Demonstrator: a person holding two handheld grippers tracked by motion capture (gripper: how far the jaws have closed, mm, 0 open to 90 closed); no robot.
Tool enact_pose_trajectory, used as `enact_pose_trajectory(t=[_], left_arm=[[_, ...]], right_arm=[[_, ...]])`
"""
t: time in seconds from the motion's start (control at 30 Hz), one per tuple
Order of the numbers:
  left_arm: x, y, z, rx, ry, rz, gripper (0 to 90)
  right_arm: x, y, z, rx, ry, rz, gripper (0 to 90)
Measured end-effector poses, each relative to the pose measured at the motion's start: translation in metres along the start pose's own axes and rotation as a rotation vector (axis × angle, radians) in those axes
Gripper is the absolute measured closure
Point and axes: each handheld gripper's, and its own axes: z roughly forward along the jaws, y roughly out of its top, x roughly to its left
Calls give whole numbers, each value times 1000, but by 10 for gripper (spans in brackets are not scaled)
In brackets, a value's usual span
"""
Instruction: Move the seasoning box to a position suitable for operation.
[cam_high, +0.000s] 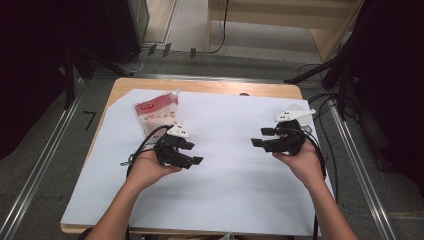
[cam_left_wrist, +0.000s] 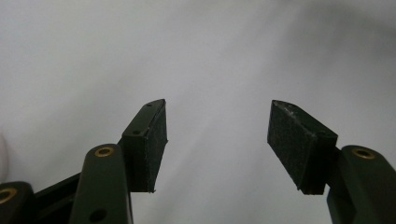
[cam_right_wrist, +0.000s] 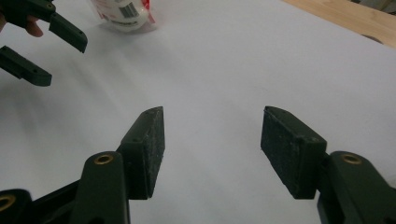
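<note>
This looks like a lab or recording studio: a small wooden counter (cam_high: 280, 90) covered by a white sheet (cam_high: 235, 165) stands between metal floor rails (cam_high: 42, 165), with black curtains (cam_high: 30, 60), tripod legs (cam_high: 320, 70) and loose cables (cam_high: 220, 30) on grey carpet.

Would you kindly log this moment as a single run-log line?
left gripper: open, nothing held | right gripper: open, nothing held | snack pouch: flat on white sheet, behind left gripper, untouched
</note>
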Motion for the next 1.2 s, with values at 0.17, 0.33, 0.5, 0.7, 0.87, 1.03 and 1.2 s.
enact_pose_trajectory(t=[0.17, 0.33, 0.5, 0.7, 0.87, 1.03, 1.2], left_arm=[[2, -1, -2, -6, 2, -13, 395], [3, -1, -2, -5, 2, -7, 395], [1, -1, -1, -3, 1, -2, 394], [3, -1, -1, -7, -17, 8, 390], [1, -2, -3, -22, -18, 21, 386], [-2, -3, -4, -17, -14, 23, 384], [-3, -5, -4, -6, -11, 31, 382]], right_arm=[[-9, 11, 0, -7, 3, 10, 400], [-15, 19, 2, -7, 3, -1, 399], [-23, 26, 5, 5, -16, -8, 396], [-27, 27, 1, -8, -19, -19, 393], [-35, 26, -8, -21, -48, -11, 332], [-48, 24, -21, -48, -74, 20, 286], [-57, 22, -33, -67, -90, 31, 231]])
